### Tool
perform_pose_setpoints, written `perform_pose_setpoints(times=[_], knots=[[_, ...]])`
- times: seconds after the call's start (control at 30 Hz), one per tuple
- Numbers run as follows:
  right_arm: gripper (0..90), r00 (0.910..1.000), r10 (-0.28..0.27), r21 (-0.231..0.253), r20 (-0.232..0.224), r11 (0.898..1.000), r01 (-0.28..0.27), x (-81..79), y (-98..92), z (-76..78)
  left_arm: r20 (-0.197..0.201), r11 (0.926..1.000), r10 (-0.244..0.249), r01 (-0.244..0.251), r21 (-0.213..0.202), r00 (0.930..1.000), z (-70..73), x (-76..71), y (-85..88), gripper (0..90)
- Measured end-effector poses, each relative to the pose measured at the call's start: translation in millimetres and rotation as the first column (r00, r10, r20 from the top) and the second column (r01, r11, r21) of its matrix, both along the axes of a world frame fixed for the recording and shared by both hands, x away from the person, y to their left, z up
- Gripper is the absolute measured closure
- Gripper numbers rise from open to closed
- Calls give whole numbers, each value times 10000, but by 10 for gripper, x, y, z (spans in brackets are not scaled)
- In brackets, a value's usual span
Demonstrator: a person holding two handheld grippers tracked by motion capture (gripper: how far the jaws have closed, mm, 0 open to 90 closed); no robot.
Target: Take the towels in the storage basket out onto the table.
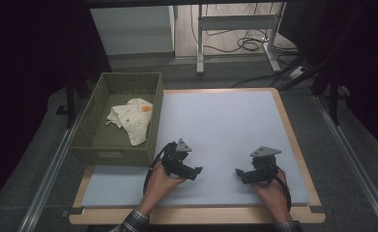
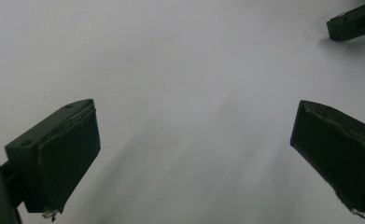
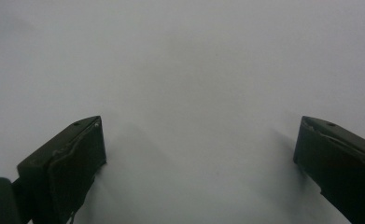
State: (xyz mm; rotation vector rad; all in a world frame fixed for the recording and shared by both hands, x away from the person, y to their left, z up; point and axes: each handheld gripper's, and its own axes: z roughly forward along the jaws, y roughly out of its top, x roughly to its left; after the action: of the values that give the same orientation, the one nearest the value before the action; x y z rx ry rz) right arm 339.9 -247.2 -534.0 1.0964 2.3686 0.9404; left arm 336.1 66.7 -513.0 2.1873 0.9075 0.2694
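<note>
A cream cloth (image 1: 133, 117) with orange and pale spots lies crumpled in the green woven basket (image 1: 93, 145) at the table's left. My left gripper (image 1: 199, 170) rests low on the pale grey mat (image 1: 215, 125), right of the basket's near corner, pointing right. Its jaws stand wide apart with nothing between them (image 2: 194, 154). My right gripper (image 1: 238, 173) lies near the mat's front right, pointing left toward the other one. It is open too, bare mat between its jaws (image 3: 199, 158). A tip of the right gripper (image 2: 353, 21) shows in the left gripper view.
The mat covers a wooden table (image 1: 300, 154) with a thin border showing. Beyond the far edge stand a white cabinet (image 1: 133, 29), a metal table frame (image 1: 235, 24) and loose cables (image 1: 249, 43) on the floor. Dark curtains flank both sides.
</note>
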Motion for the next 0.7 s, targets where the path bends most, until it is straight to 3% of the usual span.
perform_pose_setpoints(times=[0.53, 0.7], knots=[[22, 10000, -4, 11, -9, 10000, 4, 0, 0, 1, 61, 9998, -159, 159, 105, 9999, 182, 177, -113, 17], [22, 10000, 14, -8, 19, 10000, -14, 2, -2, 0, 193, 9997, -185, 183, 145, 9996, 315, 268, -166, 17]])
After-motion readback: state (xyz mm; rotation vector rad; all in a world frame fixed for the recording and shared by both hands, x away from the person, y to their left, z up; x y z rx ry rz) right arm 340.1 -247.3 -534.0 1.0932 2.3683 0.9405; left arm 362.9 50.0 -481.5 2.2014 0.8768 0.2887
